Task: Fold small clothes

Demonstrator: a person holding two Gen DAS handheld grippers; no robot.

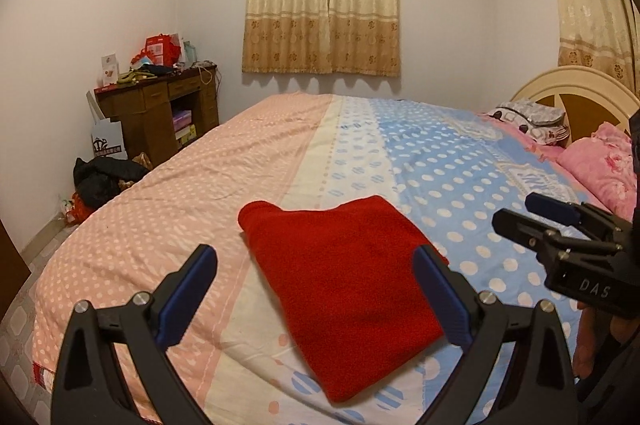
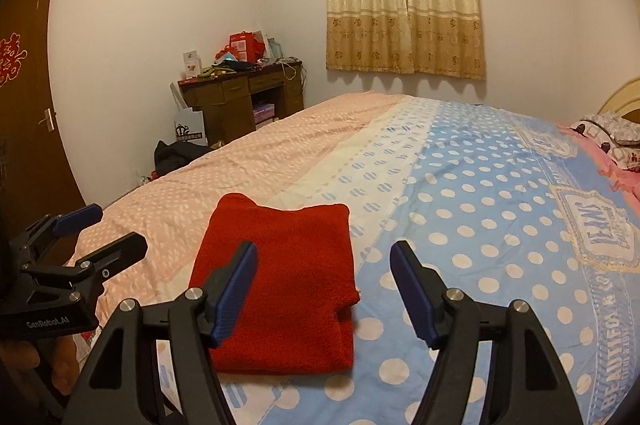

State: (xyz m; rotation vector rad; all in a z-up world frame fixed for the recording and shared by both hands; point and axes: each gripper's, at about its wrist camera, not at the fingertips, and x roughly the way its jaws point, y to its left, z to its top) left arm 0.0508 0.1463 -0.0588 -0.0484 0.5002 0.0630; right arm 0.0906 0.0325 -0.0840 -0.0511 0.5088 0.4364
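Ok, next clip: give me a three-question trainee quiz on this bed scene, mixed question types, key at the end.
1. True or false: the red garment lies folded on the bedspread, and neither claw grips it.
2. Multiple choice: the left claw is (A) open and empty, (B) shut on the garment, (C) out of view.
3. Short answer: what stands in the far corner, to the left of the curtain?

Key
1. True. The right claw is also open, with nothing pressed between its pads.
2. A
3. A dark wooden desk, its top cluttered with red boxes and other items.
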